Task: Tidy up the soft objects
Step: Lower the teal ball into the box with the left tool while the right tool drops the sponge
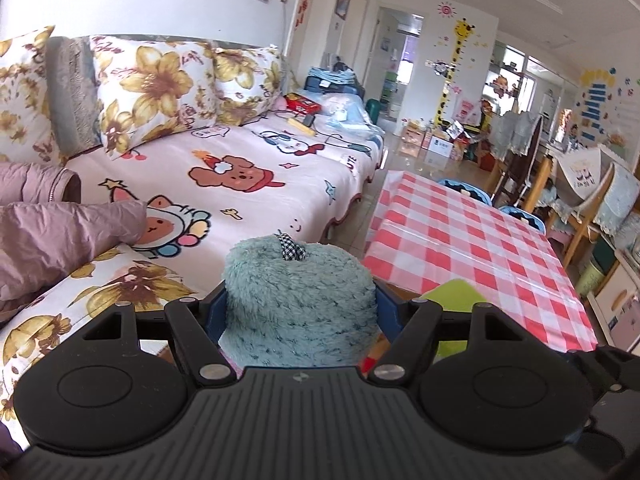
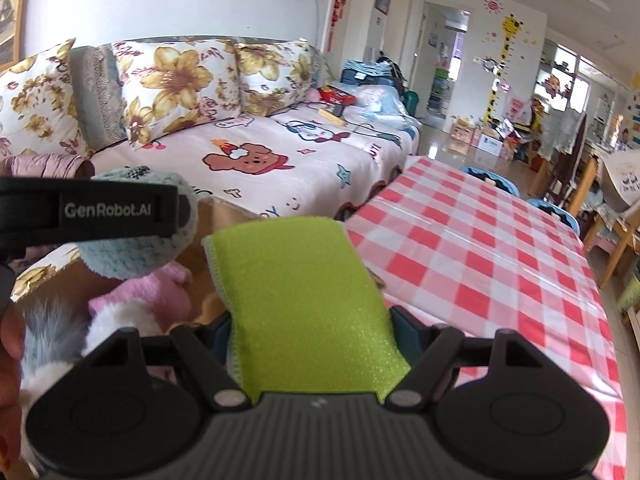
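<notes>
My left gripper [image 1: 298,304] is shut on a fluffy teal plush [image 1: 298,292] with a checked ribbon on top, held up in front of the sofa. The plush also shows in the right wrist view [image 2: 132,248], with the left gripper's black body across it. My right gripper [image 2: 310,320] is shut on a lime green cloth [image 2: 296,292], held above a cardboard box [image 2: 224,216]. A corner of the cloth shows in the left wrist view [image 1: 452,292]. In the box lie a pink plush [image 2: 160,292] and a white and grey furry toy [image 2: 100,324].
A sofa with a cartoon-print cover [image 1: 240,184] and floral pillows [image 1: 152,88] is on the left. A table with a red and white checked cloth [image 1: 472,248] is on the right. A mauve jacket [image 1: 52,236] lies on the sofa. Chairs and clutter stand behind.
</notes>
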Demonstrator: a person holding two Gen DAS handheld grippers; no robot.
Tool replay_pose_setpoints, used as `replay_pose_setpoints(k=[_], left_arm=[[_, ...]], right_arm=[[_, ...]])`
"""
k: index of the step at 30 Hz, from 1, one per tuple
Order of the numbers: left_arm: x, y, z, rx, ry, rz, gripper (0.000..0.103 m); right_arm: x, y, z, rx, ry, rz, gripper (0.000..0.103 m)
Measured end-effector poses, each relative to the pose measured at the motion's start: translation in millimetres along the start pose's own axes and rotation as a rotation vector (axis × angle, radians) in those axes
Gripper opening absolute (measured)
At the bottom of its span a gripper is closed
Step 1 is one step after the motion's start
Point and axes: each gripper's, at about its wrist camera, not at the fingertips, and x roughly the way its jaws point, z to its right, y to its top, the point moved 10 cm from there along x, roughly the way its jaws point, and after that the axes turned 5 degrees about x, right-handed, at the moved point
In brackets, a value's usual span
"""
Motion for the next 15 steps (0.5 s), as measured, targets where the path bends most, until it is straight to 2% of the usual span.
replay_pose_setpoints(k=[5, 9, 11, 13, 15], left_arm=[[4, 3, -3, -0.016, 0.011, -0.003, 0.088], [8, 3, -3, -0.016, 0.01, -0.013, 0.088], [10, 1, -2, -0.009, 0.014, -0.018, 0.089], [13, 0, -4, -0.006, 0.004, -0.028, 0.097], [12, 0, -5, -0.021, -0.018, -0.027, 0.1]], right_arm=[[14, 3, -12, -0.021, 0.014, 0.005, 0.08], [22, 3, -20, -0.009, 0.058, 0.008, 0.084], [23, -1, -26, -0.007, 0.099, -0.003, 0.093], [18, -5, -31, -0.018, 0.121, 0.007, 0.099], [9, -10, -35, -0.033, 0.141, 0.019, 0.102]])
